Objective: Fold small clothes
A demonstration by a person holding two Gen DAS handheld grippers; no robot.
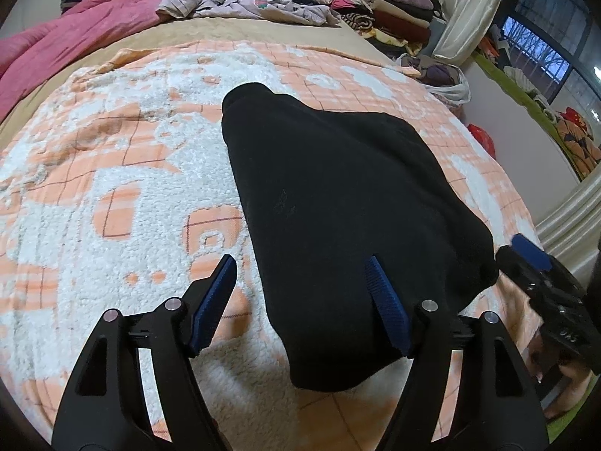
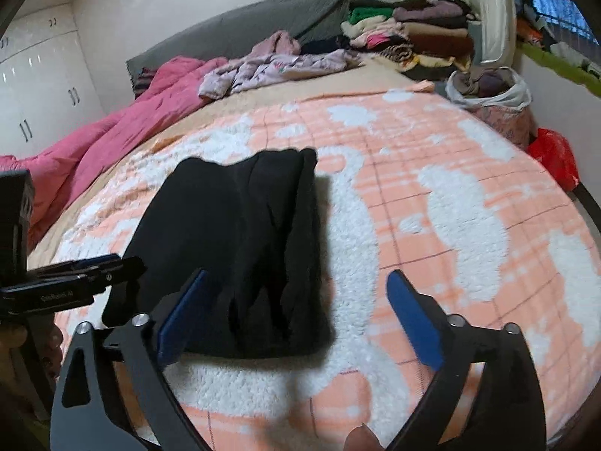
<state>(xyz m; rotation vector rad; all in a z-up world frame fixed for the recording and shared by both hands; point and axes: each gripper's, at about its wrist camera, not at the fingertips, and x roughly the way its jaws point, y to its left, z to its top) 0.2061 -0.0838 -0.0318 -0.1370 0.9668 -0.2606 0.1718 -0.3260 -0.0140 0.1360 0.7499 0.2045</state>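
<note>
Roughly centre on the bed lies the black garment [image 1: 338, 218] — folded into a thick, blocky wedge, narrower at the far end, wider and rounded toward the cameras. Matte, soft knit or fleece by the look, no print visible; in the right wrist view it shows lengthwise creases and a layered far edge. It rests flat on a fluffy blanket [image 1: 112, 195], peach-and-white, looped pile with thin dark grid lines over the peach patches.

Left gripper [image 1: 300, 293] sits at the garment's near edge, jaws partly open; one blue ribbed pad lies against the top of the cloth, the other stands over bare blanket, so nothing is pinched. Right gripper [image 2: 296, 300] has jaws spread wide, empty — its left pad is over the garment's near corner, its right pad over the blanket; this view is motion-blurred. Each gripper is black, hard plastic with silver pins.

Farther back: a quilted pink duvet [image 1: 75, 30], a crumpled lilac garment [image 1: 244, 3], a stack of folded clothes [image 1: 394, 11] in mixed colours, a plastic bag [image 2: 492, 86] stuffed with cloth beside the bed, and a glossy pale curtain [image 1: 469, 11].
</note>
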